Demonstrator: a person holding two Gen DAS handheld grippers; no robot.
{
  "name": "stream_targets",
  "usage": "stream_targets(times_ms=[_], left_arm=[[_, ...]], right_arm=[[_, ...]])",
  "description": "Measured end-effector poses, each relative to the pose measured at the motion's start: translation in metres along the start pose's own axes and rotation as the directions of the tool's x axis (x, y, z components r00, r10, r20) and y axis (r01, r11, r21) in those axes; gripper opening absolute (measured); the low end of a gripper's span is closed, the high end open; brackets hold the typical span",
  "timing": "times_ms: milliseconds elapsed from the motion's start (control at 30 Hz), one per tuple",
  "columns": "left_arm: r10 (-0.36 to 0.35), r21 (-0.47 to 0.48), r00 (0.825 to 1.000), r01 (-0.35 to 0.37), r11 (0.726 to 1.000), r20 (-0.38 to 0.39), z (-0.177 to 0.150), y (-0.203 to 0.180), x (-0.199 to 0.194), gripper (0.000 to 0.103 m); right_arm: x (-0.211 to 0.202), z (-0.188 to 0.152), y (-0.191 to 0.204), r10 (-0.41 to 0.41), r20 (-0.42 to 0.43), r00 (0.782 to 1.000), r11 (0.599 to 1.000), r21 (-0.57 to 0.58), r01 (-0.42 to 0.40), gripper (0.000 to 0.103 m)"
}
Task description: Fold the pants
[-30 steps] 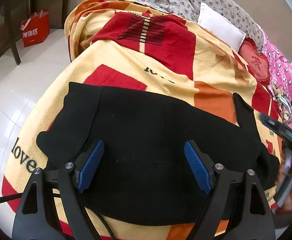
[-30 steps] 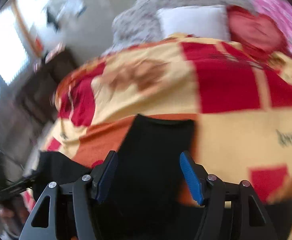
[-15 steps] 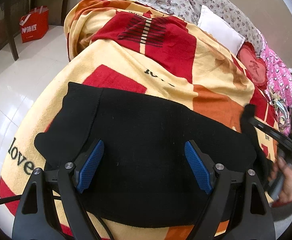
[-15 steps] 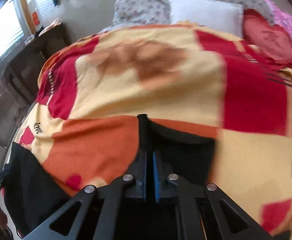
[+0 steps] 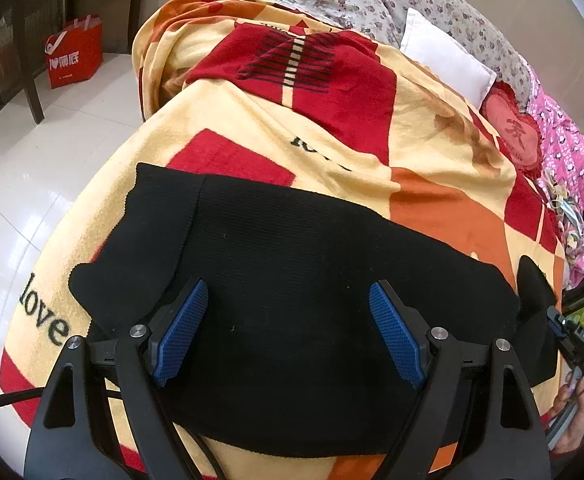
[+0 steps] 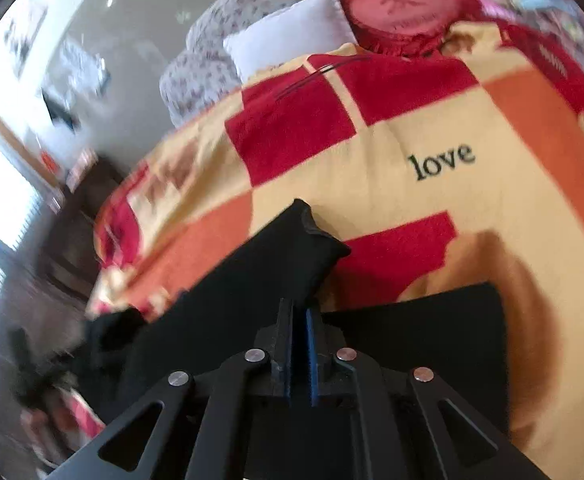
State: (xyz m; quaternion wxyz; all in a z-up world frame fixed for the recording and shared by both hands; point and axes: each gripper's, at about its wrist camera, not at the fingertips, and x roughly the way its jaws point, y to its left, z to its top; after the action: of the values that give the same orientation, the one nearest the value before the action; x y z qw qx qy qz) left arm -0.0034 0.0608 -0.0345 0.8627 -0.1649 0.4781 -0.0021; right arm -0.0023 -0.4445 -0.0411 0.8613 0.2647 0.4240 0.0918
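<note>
Two grippers | blanket [image 5: 220, 148] on bed, tiled floor [image 5: 20, 168] | left [image 5: 288, 332] wide over pants [image 5: 292, 280] | right [image 6: 299, 354] still clamps pants, end now lifted

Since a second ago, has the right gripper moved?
Yes. The right gripper closed on the pants and lifted that end off the blanket.

Left tongs [image 5: 288, 330] spread wide; right tongs [image 6: 297, 354] clamped together

Bare blanket [image 5: 252, 132] beyond pants [image 5: 311, 280] — pillows [image 5: 443, 56] further back.
</note>
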Motion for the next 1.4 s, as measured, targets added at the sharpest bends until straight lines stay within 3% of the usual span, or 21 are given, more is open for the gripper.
stream_targets(times_ms=[33, 67, 100, 133, 233, 333, 467, 533, 633, 733, 800, 867, 900, 967, 1033, 1067, 1133, 1167, 1233, 1400], left_arm=[[0.004, 0.001, 1.0, -0.004, 1.0, 0.0, 0.0, -0.001, 0.0, 0.083], [0.009, 0.003, 1.0, -0.009, 1.0, 0.001, 0.0, -0.002, 0.0, 0.083], [0.014, 0.005, 1.0, -0.014, 1.0, 0.002, -0.001, -0.002, 0.0, 0.083], [0.019, 0.007, 1.0, -0.019, 1.0, 0.003, -0.001, -0.003, 0.001, 0.083], [0.034, 0.0, 0.999, -0.034, 0.999, 0.003, 0.0, -0.005, 0.002, 0.083], [0.033, -0.016, 0.999, -0.033, 0.999, -0.009, 0.005, -0.007, 0.002, 0.083], [0.007, -0.018, 1.0, -0.007, 1.0, -0.008, 0.007, -0.012, 0.004, 0.083], [0.008, -0.006, 1.0, -0.008, 1.0, -0.009, 0.005, -0.016, 0.007, 0.083], [0.048, 0.036, 0.999, -0.048, 0.998, 0.009, 0.002, -0.027, 0.011, 0.083], [0.047, 0.05, 0.999, -0.047, 0.998, -0.001, 0.004, -0.029, 0.012, 0.083], [0.022, 0.041, 1.0, -0.022, 0.999, -0.006, 0.005, -0.025, 0.006, 0.083], [0.014, 0.018, 1.0, -0.014, 1.0, 0.0, 0.006, -0.015, -0.005, 0.083], [0.016, 0.01, 1.0, -0.016, 1.0, 0.011, 0.006, -0.01, -0.01, 0.083], [0.032, -0.007, 0.999, -0.032, 0.999, 0.043, 0.007, 0.003, -0.026, 0.083], [0.051, -0.021, 0.997, -0.049, 0.999, 0.065, 0.007, 0.015, -0.037, 0.083], [0.066, -0.031, 0.995, -0.063, 0.997, 0.078, 0.008, 0.023, -0.043, 0.083], [0.101, -0.06, 0.99, -0.095, 0.994, 0.097, 0.009, 0.041, -0.053, 0.083], [0.11, -0.073, 0.989, -0.103, 0.992, 0.102, 0.009, 0.046, -0.055, 0.083], [0.132, -0.107, 0.986, -0.121, 0.987, 0.105, 0.009, 0.061, -0.058, 0.083], [0.123, -0.187, 0.991, -0.111, 0.976, 0.054, 0.006, 0.089, -0.048, 0.083]], right_arm=[[0.005, -0.001, -0.003, 0.009, -0.003, 1.0, 1.0, 0.029, -0.009, 0.039], [0.01, 0.001, -0.005, 0.009, -0.009, 1.0, 0.999, 0.043, -0.008, 0.046], [0.016, 0.002, -0.005, 0.017, -0.013, 1.0, 0.999, 0.045, -0.017, 0.046], [0.021, 0.003, -0.003, 0.035, -0.008, 0.999, 0.999, 0.041, -0.034, 0.043], [0.032, 0.01, 0.002, 0.133, 0.03, 0.991, 0.99, 0.053, -0.134, 0.005], [0.019, 0.018, 0.018, 0.136, 0.078, 0.988, 0.991, -0.019, -0.135, 0.005], [-0.056, 0.015, 0.022, 0.078, 0.177, 0.981, 0.993, -0.105, -0.06, 0.004], [-0.089, 0.001, 0.013, 0.006, 0.2, 0.98, 0.994, -0.111, 0.017, 0.004], [-0.103, -0.029, -0.012, -0.082, 0.13, 0.988, 0.992, -0.084, 0.094, 0.004], [-0.077, -0.053, -0.031, -0.159, 0.017, 0.987, 0.985, -0.071, 0.159, 0.005], [-0.065, -0.054, -0.03, -0.233, -0.038, 0.972, 0.968, -0.105, 0.228, 0.012], [-0.073, -0.049, -0.02, -0.311, 0.0, 0.95, 0.94, -0.15, 0.307, 0.035], [-0.081, -0.045, -0.011, -0.371, 0.051, 0.927, 0.911, -0.173, 0.374, 0.037], [-0.093, -0.037, 0.001, -0.387, 0.11, 0.915, 0.896, -0.19, 0.402, 0.038], [-0.102, -0.03, 0.019, -0.288, 0.15, 0.946, 0.926, -0.209, 0.315, 0.041], [-0.098, -0.027, 0.033, -0.184, 0.148, 0.972, 0.949, -0.23, 0.215, 0.046], [-0.069, -0.025, 0.061, 0.023, 0.072, 0.997, 0.964, -0.266, -0.003, 0.046], [-0.044, -0.025, 0.078, 0.102, 0.006, 0.995, 0.956, -0.278, -0.097, 0.046], [0.002, -0.028, 0.112, 0.15, -0.077, 0.986, 0.929, -0.329, -0.167, 0.046], [0.093, -0.028, 0.164, 0.147, -0.196, 0.97, 0.893, -0.395, -0.215, 0.046]])
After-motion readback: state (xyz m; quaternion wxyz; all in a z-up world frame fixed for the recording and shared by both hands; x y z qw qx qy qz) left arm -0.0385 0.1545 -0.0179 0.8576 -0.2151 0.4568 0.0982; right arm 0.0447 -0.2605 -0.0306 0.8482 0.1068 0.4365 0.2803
